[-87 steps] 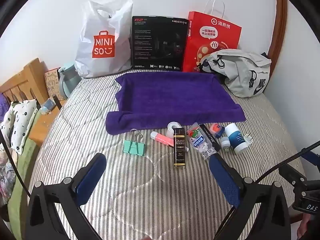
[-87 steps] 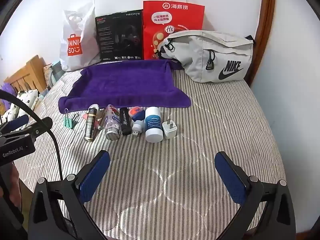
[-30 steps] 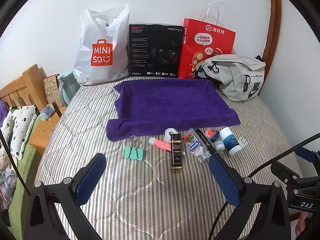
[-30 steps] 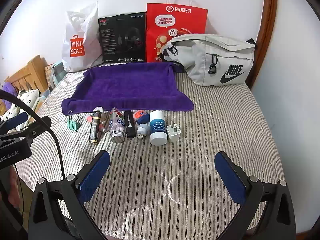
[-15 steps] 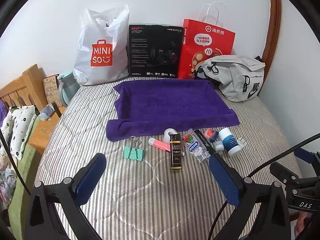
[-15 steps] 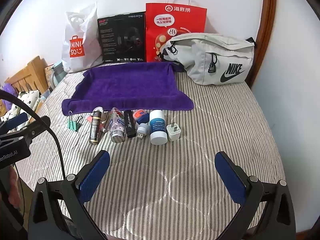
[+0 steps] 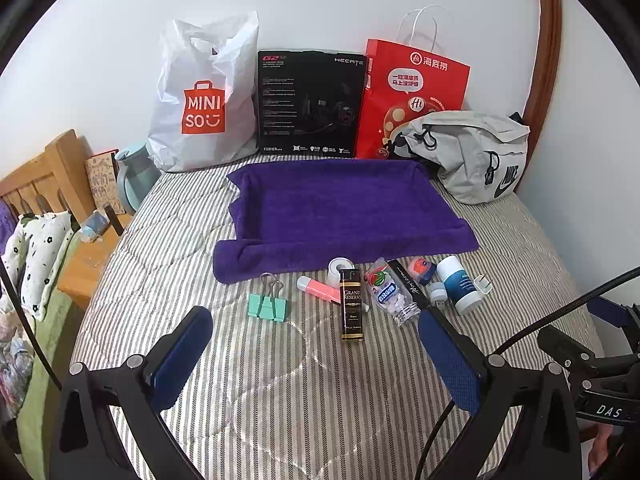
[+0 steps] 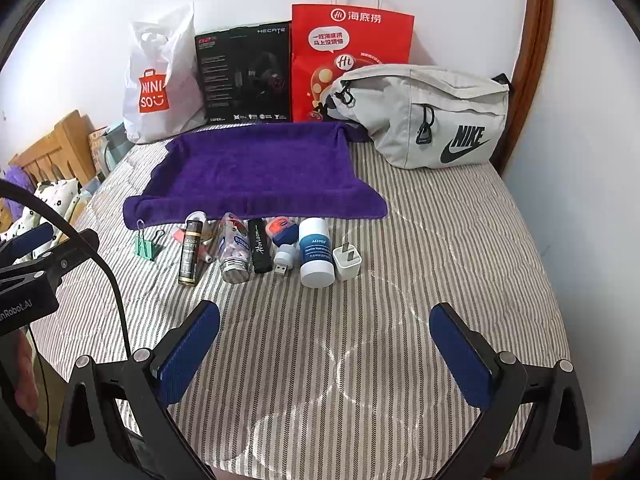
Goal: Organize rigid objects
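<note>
Striped bedding [image 8: 440, 240] fills both my wrist views, backed by a white wall. One row of small rigid items lies along the near edge of one purple towel [image 8: 256, 168], just beside it. From my left I count one green binder clip [image 7: 267, 306], one pink tube [image 7: 318, 287], one white tape roll [image 7: 340, 267], one black-and-gold lighter [image 7: 352, 308], one clear pill bottle [image 7: 390, 294], one black "Horizon" stick [image 8: 259, 250], one red-and-blue tin [image 8: 281, 229], one small USB plug [image 8: 283, 261], one white-and-blue "ADMD" bottle [image 8: 316, 254] and one white charger cube [image 8: 346, 262]. The two bottles, lighter and stick lie on their sides; the bottle and the cube touch.

My left gripper [image 7: 316, 350] hangs spread wide above the bedding, near the lighter, holding nothing. My right gripper [image 8: 324, 350] is likewise spread wide and empty, nearer than the row.

Against the wall stand one white Miniso bag [image 7: 200, 108], one black headset box [image 7: 310, 104] and one red paper bag [image 8: 352, 60]; one grey Nike waist bag [image 8: 432, 116] rests at the towel's far right corner. One wooden headboard [image 7: 48, 176] shows at the left.
</note>
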{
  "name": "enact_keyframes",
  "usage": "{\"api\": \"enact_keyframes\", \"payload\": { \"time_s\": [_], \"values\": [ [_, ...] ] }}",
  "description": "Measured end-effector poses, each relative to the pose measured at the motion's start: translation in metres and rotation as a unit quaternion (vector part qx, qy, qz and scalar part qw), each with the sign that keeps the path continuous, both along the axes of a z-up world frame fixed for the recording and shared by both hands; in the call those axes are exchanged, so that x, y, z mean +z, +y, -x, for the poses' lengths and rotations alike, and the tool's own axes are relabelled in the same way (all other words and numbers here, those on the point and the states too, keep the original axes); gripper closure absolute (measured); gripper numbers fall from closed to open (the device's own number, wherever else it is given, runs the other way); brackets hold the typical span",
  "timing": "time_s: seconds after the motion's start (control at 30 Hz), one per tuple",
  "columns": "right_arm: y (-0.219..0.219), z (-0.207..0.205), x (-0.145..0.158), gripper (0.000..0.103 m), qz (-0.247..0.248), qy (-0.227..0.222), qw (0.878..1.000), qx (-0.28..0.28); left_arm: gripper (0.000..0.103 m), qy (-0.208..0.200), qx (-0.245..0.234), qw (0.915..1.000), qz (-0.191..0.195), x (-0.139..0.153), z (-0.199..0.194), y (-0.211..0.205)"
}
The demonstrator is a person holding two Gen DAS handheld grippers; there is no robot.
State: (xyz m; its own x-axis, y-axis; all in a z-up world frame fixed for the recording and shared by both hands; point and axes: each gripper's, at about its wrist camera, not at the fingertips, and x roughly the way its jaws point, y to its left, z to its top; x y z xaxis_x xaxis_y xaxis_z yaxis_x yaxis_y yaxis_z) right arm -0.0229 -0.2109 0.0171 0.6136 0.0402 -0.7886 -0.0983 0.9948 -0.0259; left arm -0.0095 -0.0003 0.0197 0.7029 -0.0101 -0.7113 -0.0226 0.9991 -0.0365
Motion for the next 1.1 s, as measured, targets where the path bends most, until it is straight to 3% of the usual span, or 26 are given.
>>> {"api": "enact_keyframes", "payload": {
  "time_s": [1.1],
  "values": [
    [-0.0011,-0.0042,-0.0048,0.000,0.004,0.008,1.000,0.001,0.000,0.013,0.013,0.9998,0.000,-0.0081,-0.0065,0.0096]
  ]
}}
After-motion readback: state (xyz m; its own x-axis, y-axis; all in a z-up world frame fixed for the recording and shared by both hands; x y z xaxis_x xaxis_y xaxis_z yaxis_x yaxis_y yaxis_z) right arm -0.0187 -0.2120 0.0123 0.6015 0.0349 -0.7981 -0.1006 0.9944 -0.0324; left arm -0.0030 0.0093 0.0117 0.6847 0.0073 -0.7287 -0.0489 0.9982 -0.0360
